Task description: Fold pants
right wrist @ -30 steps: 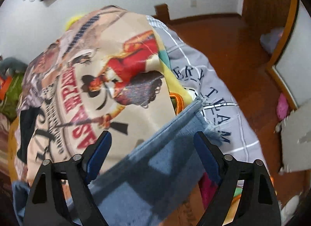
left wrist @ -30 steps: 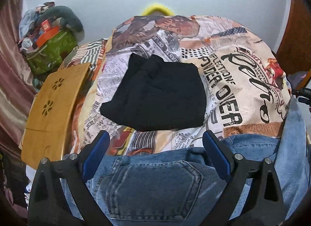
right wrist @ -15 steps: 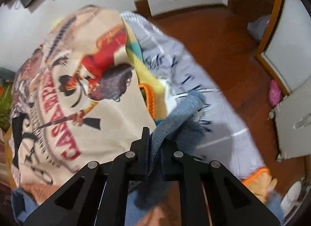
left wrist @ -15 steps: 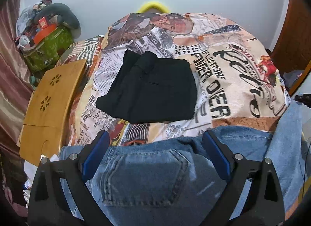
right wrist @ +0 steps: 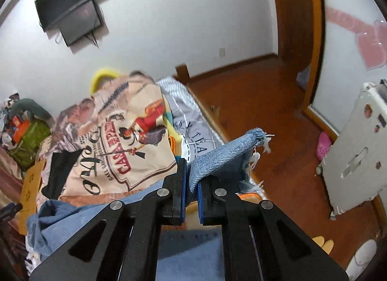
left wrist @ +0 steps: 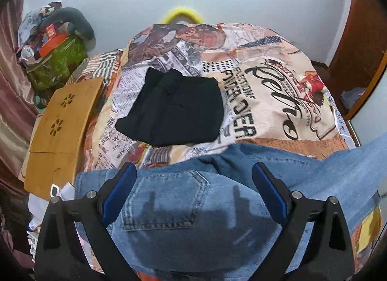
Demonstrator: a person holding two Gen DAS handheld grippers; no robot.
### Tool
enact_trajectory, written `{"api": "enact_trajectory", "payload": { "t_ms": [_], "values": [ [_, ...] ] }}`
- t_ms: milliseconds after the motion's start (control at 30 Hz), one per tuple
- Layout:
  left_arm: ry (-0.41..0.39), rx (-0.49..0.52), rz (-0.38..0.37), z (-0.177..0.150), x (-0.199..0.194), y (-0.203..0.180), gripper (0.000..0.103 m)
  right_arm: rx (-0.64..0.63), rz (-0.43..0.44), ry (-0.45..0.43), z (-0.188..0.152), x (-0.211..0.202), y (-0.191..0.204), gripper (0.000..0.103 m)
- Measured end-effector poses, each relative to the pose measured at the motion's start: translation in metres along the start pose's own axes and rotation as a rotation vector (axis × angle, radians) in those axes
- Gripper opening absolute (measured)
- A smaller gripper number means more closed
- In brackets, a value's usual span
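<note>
Your blue jeans lie across the near edge of the bed, beside folded black pants. Your left gripper hangs spread wide above the back pocket. Your right gripper pinches the frayed hem, raised off the bed. The green bag by the wall is stuffed; what's inside is unclear.

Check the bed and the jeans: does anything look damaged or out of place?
The jeans have a torn, frayed hem with loose white threads, sticking up past the right tongs, which are shut on that leg. It may be styling rather than damage. The folded black pants lie neatly on the bedspread.
</note>
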State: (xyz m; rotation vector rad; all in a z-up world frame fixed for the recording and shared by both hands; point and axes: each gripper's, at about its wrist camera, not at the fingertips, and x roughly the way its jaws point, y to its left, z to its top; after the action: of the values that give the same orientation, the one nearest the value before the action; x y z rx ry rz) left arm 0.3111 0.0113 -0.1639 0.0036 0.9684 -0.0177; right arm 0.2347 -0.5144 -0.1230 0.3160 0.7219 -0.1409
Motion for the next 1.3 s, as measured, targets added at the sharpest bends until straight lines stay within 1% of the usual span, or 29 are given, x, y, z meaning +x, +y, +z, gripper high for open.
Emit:
{"api": "enact_trajectory", "payload": {
  "t_ms": [67, 200, 333, 400, 500, 667, 800, 867, 933, 967, 1033, 1067, 1167, 1233, 1300],
  "values": [
    [0.008, 0.009, -0.005, -0.004, 0.001, -0.005, 0.097, 0.001, -0.005, -0.008, -0.008, -0.008, -0.005, 0.006],
    [0.032, 0.032, -0.008, -0.012, 0.006, -0.014, 0.097, 0.0, -0.071, 0.018, -0.036, -0.007, -0.022, 0.006],
    [0.068, 0.056, -0.001, -0.023, 0.017, -0.021, 0.097, 0.066, -0.095, 0.074, -0.065, 0.0, -0.049, 0.006],
    [0.089, 0.064, -0.002, -0.029, 0.024, -0.023, 0.097, 0.099, -0.13, 0.085, -0.079, 0.003, -0.062, 0.006],
    [0.124, 0.077, 0.001, -0.038, 0.035, -0.027, 0.097, 0.152, -0.12, 0.118, -0.099, 0.008, -0.081, 0.006],
    [0.177, 0.085, 0.006, -0.052, 0.053, -0.03, 0.097, 0.124, -0.162, 0.156, -0.12, 0.021, -0.083, 0.006],
    [0.177, 0.074, -0.004, -0.059, 0.057, -0.029, 0.098, 0.103, -0.181, 0.19, -0.133, 0.026, -0.09, 0.006],
    [0.17, 0.064, -0.004, -0.06, 0.058, -0.027, 0.101, 0.087, -0.202, 0.222, -0.136, 0.027, -0.091, 0.009],
    [0.168, 0.047, -0.02, -0.061, 0.059, -0.024, 0.102, 0.067, -0.234, 0.238, -0.136, 0.023, -0.09, 0.021],
    [0.167, 0.038, -0.028, -0.062, 0.059, -0.022, 0.102, 0.057, -0.253, 0.241, -0.136, 0.02, -0.09, 0.024],
    [0.164, 0.026, -0.04, -0.062, 0.059, -0.019, 0.101, 0.041, -0.288, 0.239, -0.133, 0.012, -0.089, 0.037],
    [0.157, 0.023, -0.037, -0.062, 0.057, -0.017, 0.101, 0.039, -0.302, 0.235, -0.13, 0.006, -0.087, 0.039],
    [0.12, 0.025, 0.0, -0.061, 0.048, -0.009, 0.101, 0.02, -0.315, 0.189, -0.116, -0.013, -0.074, 0.04],
    [0.081, 0.019, 0.032, -0.059, 0.038, 0.005, 0.101, -0.022, -0.293, 0.153, -0.105, -0.022, -0.055, 0.04],
    [0.052, 0.007, 0.053, -0.057, 0.03, 0.02, 0.101, -0.095, -0.256, 0.116, -0.092, -0.026, -0.027, 0.04]
  ]
}}
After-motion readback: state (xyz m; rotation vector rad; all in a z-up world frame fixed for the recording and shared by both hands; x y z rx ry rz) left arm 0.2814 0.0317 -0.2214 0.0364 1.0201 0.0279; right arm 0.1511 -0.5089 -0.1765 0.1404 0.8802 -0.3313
